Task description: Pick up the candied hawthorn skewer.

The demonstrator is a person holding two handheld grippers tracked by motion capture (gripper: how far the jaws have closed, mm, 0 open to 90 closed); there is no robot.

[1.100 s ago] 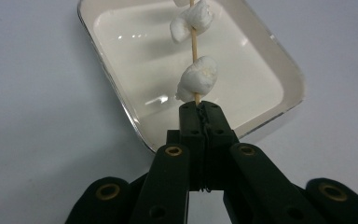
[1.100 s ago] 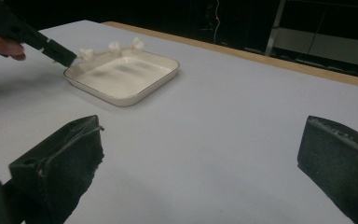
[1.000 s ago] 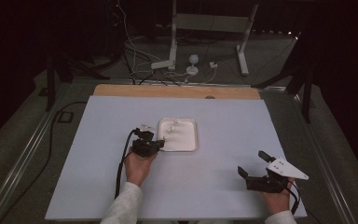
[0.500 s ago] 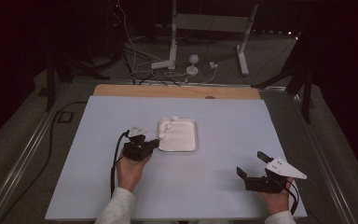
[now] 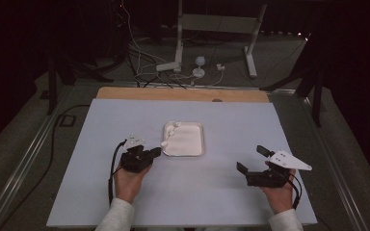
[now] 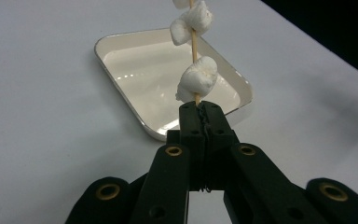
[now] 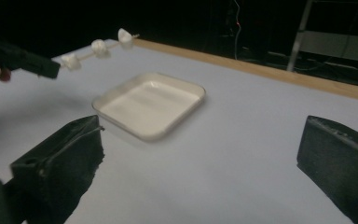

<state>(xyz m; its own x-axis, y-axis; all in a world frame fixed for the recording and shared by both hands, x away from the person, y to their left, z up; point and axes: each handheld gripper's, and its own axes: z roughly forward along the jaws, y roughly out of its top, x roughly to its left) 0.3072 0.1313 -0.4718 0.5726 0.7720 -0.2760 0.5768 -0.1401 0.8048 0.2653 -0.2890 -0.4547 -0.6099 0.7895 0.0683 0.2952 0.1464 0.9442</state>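
Left tool (image 6: pixel 200 116): jaws pressed together, pinching the near end of a wooden skewer (image 6: pixel 194 44). Marshmallows (image 6: pixel 196 77) threaded along it, the lowest just past the jaw tips. Skewer is held off the surface, reaching over the near-left corner of the white tray (image 5: pixel 196 149). Tray sits mid-worktop (image 5: pixel 221 192), nothing lying in it. Right tool (image 5: pixel 251 160): jaws spread wide, nothing between them, well apart from the tray, at the worktop's right side.

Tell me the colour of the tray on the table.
The tray is creamy white with a glossy inside, best seen in the left gripper view.
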